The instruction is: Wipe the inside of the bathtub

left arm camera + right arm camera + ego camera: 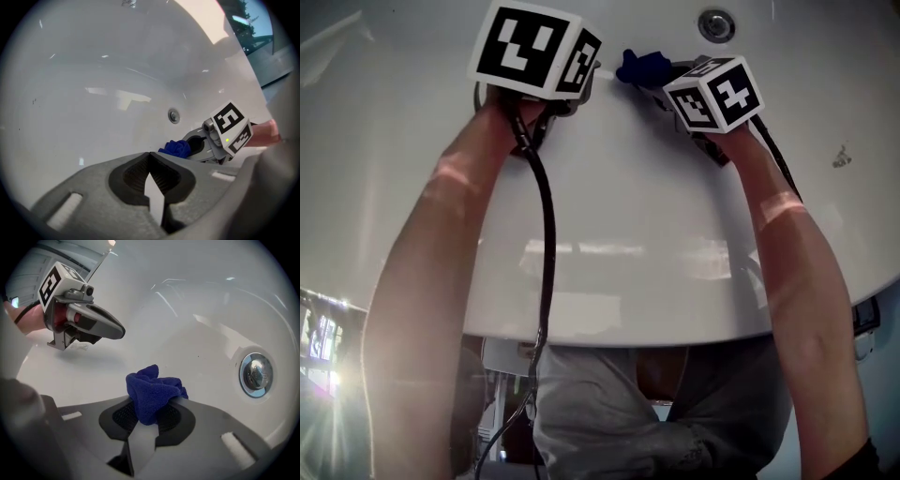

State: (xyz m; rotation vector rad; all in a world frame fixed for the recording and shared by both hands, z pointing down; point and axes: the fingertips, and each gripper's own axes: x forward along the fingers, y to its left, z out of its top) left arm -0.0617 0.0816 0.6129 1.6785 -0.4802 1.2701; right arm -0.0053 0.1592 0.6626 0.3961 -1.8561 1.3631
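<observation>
R gripper (pixel 151 416): jaws clamped on blue cloth (pixel 152 392), wad protruding fwd past the tips. Cloth sits inside the bathtub (pixel 628 197), close to the white wall; contact w/ the surface can't be confirmed. Round metal fitting (pixel 255 373) lies near, to the cloth's right. L gripper (pixel 150 159): jaws together, empty, to the left of the cloth. Wipe stroke prob. falls to the R arm.

1. The left tongs (pixel 150 159) and right tongs (pixel 149 418) sit side by side inside the bathtub (pixel 197 310).
2. A cloth (pixel 152 392) is between the right tongs.
3. A round metal fitting (pixel 255 372) is on the tub wall, right of the cloth.
</observation>
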